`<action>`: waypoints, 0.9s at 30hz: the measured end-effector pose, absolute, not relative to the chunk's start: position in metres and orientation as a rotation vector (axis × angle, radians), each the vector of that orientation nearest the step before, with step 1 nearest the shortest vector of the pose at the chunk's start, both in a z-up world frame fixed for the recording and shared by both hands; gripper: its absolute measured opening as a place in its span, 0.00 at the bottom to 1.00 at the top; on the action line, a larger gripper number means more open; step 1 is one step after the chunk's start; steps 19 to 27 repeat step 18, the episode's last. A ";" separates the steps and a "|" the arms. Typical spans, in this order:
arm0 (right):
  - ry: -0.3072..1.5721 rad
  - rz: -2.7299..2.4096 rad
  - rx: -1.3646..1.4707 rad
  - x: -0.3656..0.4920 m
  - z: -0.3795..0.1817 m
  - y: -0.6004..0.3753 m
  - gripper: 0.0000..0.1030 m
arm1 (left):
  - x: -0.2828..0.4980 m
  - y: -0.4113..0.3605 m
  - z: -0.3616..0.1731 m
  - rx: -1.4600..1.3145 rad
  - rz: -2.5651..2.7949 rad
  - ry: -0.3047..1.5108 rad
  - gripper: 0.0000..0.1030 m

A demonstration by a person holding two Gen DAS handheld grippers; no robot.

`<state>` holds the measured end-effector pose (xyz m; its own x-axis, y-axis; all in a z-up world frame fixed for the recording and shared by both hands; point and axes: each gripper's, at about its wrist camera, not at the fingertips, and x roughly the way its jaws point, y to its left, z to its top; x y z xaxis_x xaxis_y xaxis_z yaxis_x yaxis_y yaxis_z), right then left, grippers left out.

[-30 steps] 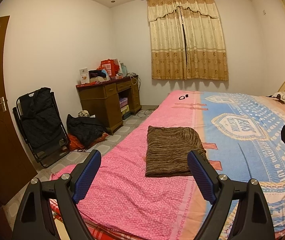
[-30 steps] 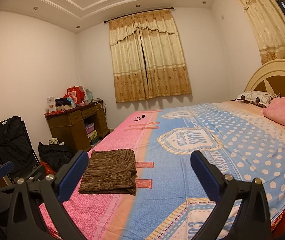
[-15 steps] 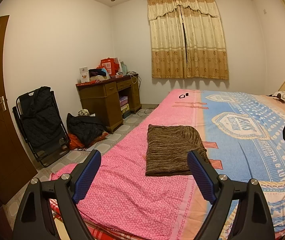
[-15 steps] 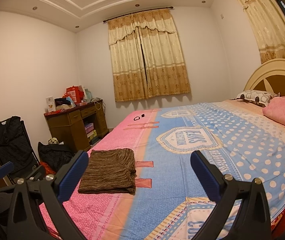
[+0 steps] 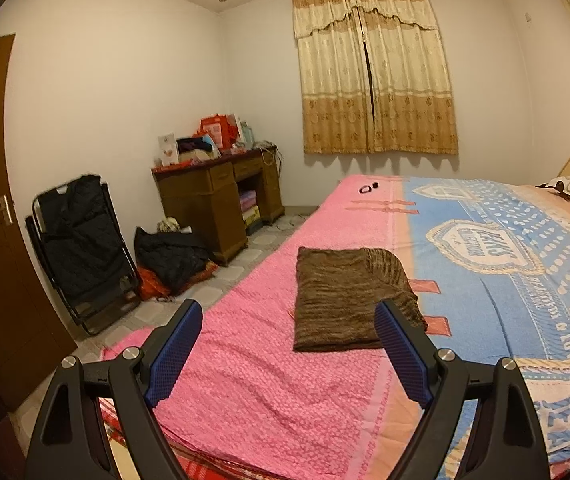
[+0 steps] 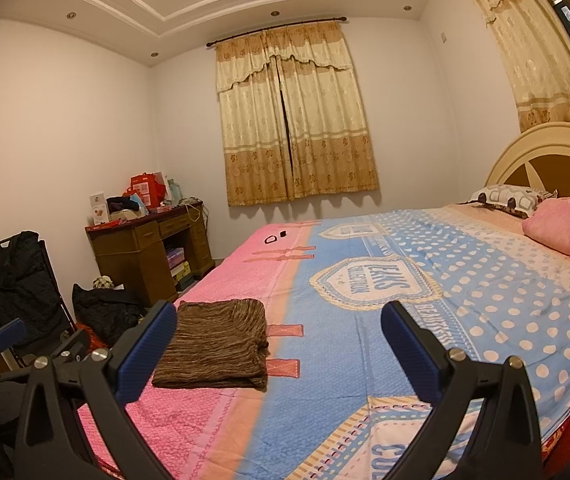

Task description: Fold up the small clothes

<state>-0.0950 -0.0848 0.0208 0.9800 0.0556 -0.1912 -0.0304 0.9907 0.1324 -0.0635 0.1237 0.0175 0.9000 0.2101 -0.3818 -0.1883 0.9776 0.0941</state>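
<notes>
brown striped garment (image 5: 349, 300) | folded rectangle | flat on bedspread's pink side

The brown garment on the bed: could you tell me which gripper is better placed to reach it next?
Left, probably. The left gripper points almost straight at the folded brown garment; the right gripper faces mostly blue blanket.

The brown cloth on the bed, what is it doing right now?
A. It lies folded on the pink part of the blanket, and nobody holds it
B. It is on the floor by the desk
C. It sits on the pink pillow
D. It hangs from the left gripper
A: the brown cloth lies folded flat on the blanket's pink side, while the left gripper and right gripper are both open, apart from it.
</notes>
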 end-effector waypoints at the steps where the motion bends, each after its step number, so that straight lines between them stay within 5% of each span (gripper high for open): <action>1: 0.196 0.043 0.130 -0.095 0.021 -0.084 1.00 | -0.062 0.125 0.016 0.045 0.199 0.408 0.86; 27: 0.225 0.030 0.154 -0.090 0.017 -0.091 1.00 | -0.058 0.131 0.009 0.003 0.178 0.438 0.86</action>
